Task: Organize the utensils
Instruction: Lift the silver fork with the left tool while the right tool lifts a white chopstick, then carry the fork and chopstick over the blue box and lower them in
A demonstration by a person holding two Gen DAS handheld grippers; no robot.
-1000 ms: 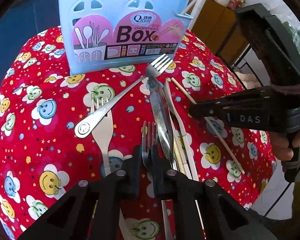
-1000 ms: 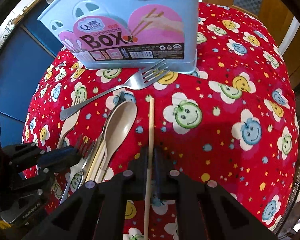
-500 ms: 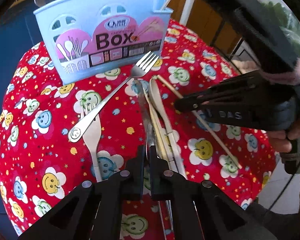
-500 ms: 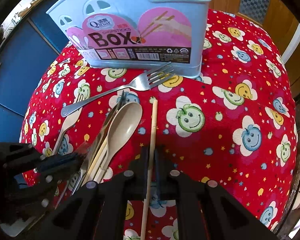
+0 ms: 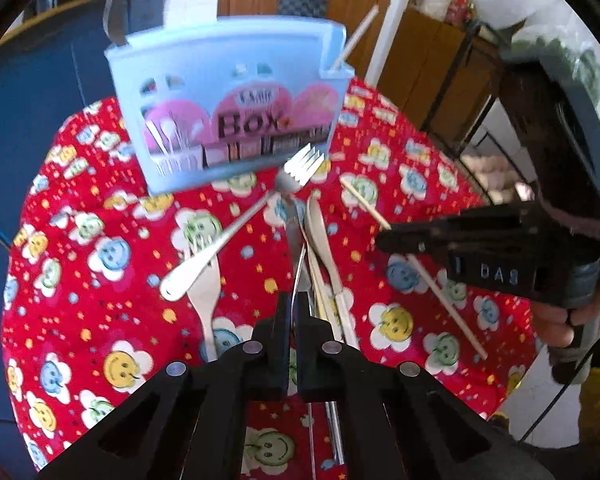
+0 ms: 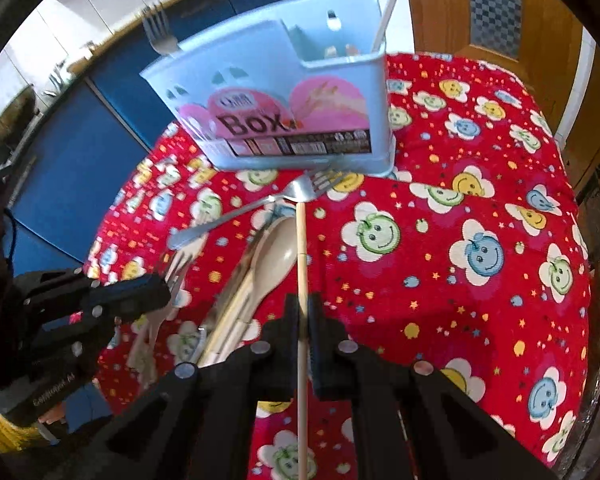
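My right gripper clamps 1 wooden chopstick, tip aimed at the blue box; my left gripper pinches a metal fork edge-on, lifted clear of 4 utensils lying on the red cloth

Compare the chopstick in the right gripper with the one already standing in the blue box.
The held chopstick is tan wood; the chopstick in the box looks white. The held one is clamped in the right gripper, its tip over the fork; the other leans steeply upright in the end compartment of the blue box, untouched. Both are thin, straight sticks.
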